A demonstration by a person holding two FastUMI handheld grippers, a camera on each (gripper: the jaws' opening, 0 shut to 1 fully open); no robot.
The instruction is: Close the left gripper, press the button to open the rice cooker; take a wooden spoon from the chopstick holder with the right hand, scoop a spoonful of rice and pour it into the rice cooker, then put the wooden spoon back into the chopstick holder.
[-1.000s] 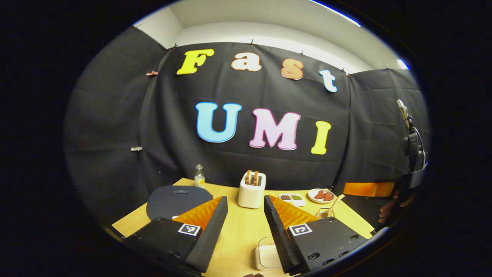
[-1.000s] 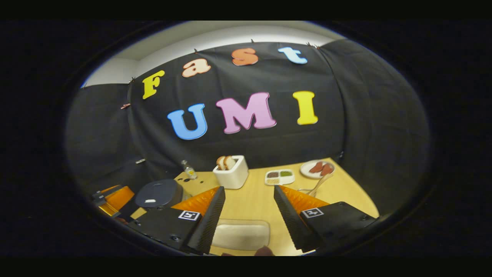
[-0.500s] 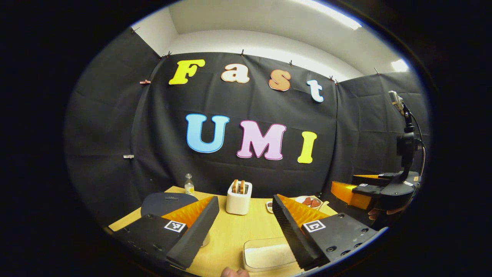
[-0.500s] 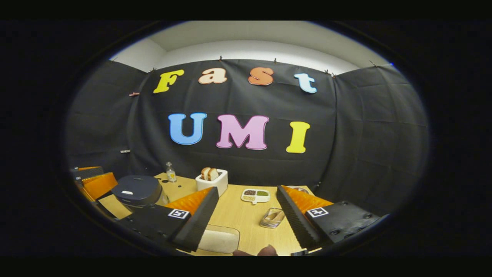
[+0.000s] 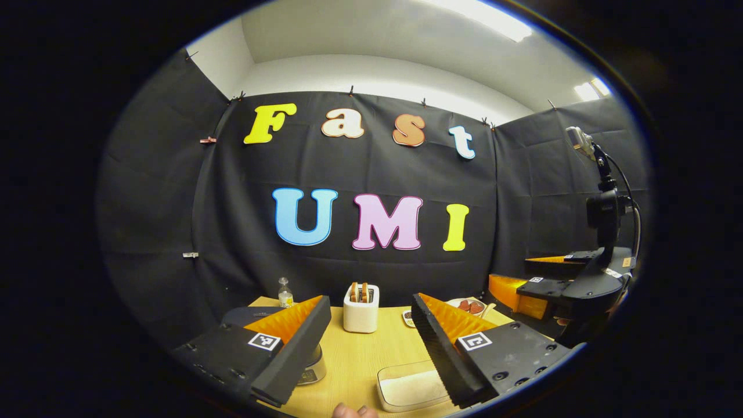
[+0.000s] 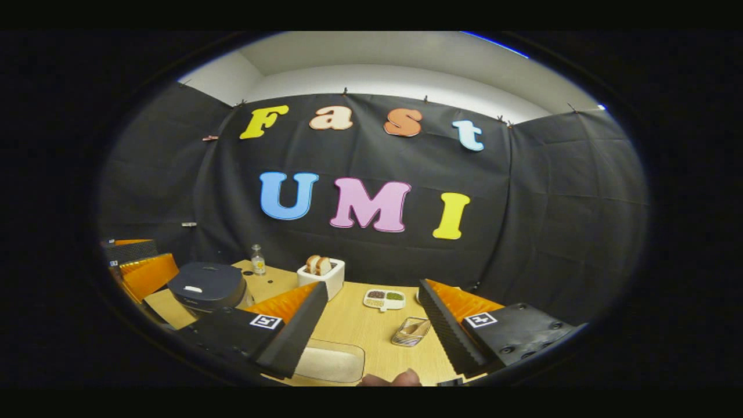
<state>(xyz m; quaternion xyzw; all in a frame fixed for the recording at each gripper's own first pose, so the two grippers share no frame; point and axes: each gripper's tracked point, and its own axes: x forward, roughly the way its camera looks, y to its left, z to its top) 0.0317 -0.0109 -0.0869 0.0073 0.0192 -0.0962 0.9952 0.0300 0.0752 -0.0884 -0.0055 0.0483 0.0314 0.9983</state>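
While both grippers gape, rice cooker [image 6: 208, 285] lid-up, shut.

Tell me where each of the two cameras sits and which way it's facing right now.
Left gripper view: rides the left hand-held gripper, facing the booth's back wall over the table; its open fingers and the right hand-held gripper show.
Right gripper view: rides the right hand-held gripper, facing the same wall; its open fingers show.
Shared: rice cooker, toaster, rice tray.
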